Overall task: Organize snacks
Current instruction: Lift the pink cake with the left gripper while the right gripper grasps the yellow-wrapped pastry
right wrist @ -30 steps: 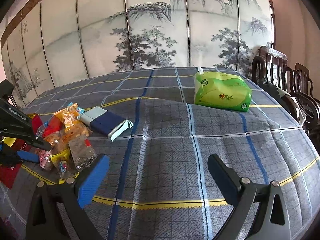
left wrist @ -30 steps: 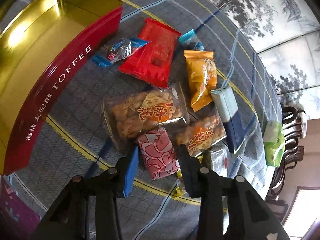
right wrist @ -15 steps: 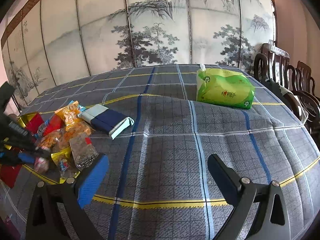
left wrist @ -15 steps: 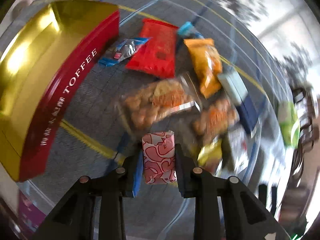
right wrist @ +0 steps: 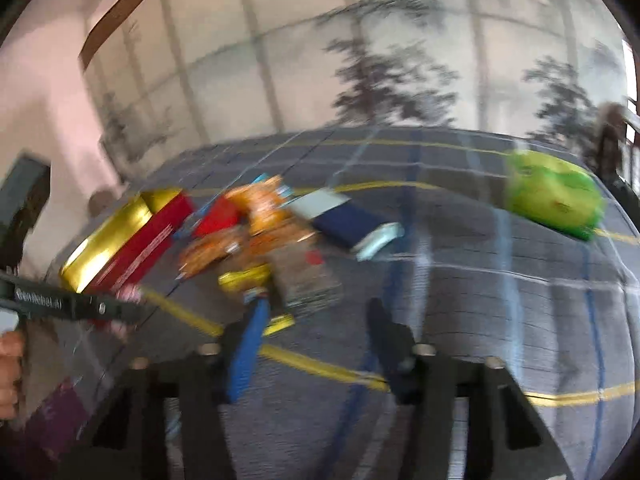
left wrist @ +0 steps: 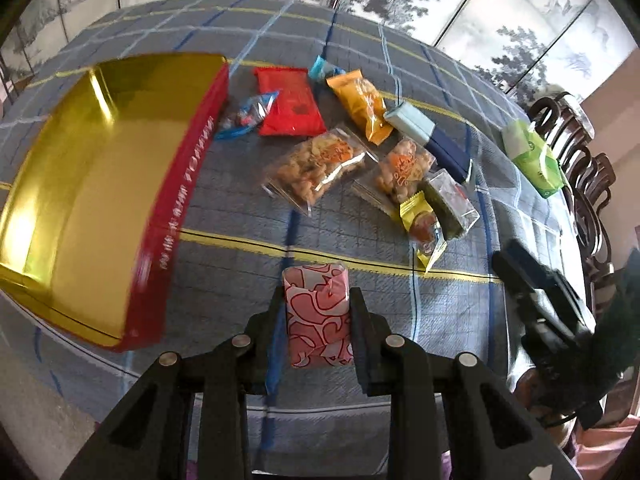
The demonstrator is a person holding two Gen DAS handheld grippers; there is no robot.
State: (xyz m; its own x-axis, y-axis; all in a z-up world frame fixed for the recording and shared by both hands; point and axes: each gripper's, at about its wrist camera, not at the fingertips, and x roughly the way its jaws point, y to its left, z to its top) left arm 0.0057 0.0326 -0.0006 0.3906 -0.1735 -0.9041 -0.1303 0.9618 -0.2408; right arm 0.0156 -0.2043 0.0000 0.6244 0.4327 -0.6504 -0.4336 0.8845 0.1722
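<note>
My left gripper (left wrist: 316, 304) is shut on a pink patterned snack packet (left wrist: 318, 314), held above the checked tablecloth. To its left lies the red toffee tin (left wrist: 176, 200) with a bare gold inside. Beyond it the snacks are spread out: a red packet (left wrist: 288, 102), an orange packet (left wrist: 360, 104), two clear bags of fried twists (left wrist: 316, 164), a yellow candy (left wrist: 420, 224). In the blurred right wrist view my right gripper (right wrist: 316, 312) hangs over the cloth just short of the snack pile (right wrist: 260, 240); its jaws are closing with nothing between them.
A green tissue pack (left wrist: 532, 158) lies at the far right of the table, near dark wooden chairs (left wrist: 576, 148). A pale blue and navy case (left wrist: 432, 140) lies behind the snacks. A painted screen (right wrist: 360, 60) stands behind the table. A hand (right wrist: 10, 372) holds the left gripper.
My left gripper has shut on the pink packet, lifted it off the cloth and rolled. My right gripper has swung left toward the snack pile and its jaws have narrowed.
</note>
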